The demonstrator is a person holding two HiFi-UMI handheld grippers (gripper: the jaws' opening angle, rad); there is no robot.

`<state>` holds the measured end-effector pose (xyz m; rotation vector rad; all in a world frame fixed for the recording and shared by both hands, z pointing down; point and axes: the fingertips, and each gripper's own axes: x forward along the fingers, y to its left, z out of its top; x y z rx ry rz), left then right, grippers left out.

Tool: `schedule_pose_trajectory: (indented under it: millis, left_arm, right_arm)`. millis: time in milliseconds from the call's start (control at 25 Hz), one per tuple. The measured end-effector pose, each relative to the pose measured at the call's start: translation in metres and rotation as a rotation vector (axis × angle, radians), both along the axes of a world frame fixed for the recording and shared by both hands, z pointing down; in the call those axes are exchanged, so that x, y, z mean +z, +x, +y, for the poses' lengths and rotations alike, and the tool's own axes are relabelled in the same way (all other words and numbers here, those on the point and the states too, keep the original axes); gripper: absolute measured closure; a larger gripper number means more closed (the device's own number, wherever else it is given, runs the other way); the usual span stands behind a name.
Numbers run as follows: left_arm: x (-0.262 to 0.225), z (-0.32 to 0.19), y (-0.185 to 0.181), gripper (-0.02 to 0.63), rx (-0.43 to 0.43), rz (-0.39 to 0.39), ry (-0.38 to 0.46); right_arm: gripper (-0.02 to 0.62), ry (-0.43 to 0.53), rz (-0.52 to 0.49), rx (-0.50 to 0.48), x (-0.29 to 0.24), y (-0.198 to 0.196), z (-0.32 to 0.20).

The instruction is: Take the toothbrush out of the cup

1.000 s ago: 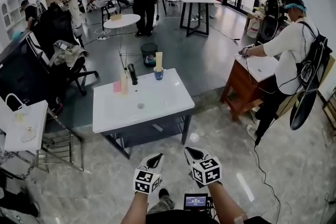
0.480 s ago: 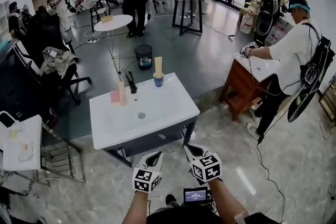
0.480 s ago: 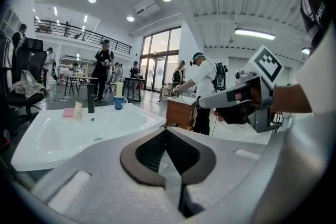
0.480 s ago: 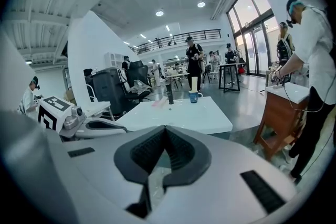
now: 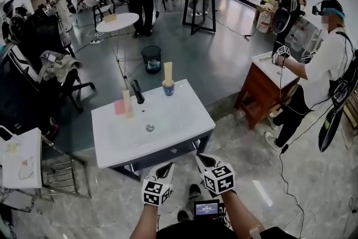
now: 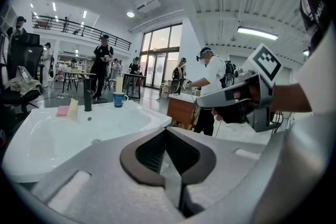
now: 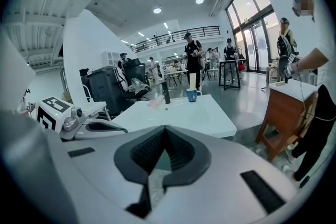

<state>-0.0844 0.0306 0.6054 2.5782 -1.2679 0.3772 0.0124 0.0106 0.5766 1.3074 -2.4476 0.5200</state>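
both of your claws are shut tight with nothing between the jaws. the left claw (image 5: pixel 166 168) and the right claw (image 5: pixel 202 162) hang side by side just off the near edge of the counter (image 5: pixel 168 145), well apart from the black faucet (image 5: pixel 137 91) at its far edge. the blue cup (image 5: pixel 168 88) stands just right of that faucet, and the toothbrush (image 5: pixel 168 71) sticks straight up out of it, long axis upright. so your target lies ahead of both claws, across the whole basin. neither claw looks clearly nearer to me. you'll likely need to open one, come in above the cup's rim, and draw the toothbrush upward along its own length.
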Motion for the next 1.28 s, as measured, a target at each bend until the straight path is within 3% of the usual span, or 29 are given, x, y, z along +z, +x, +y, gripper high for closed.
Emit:
schedule_pose_trajectory:
  millis: [600,1040,1280]
  left_arm:
    - [-0.006,-0.139,0.019,0.597,-0.070,-0.048,0.003]
    - [0.010,-0.185,0.012,0.597,-0.141,-0.063,-0.042]
    - [0.021,-0.223,0.000,0.597,-0.128,-0.062,-0.053]
  right_arm:
    - [0.586,-0.017,-0.041,-0.091,0.003,0.014,-0.144]
    - [0.586,-0.073,-0.052,-0.175,0.025,0.003,-0.200]
    - [0.586,-0.090,-0.046,-0.165,0.036,-0.011,-0.234]
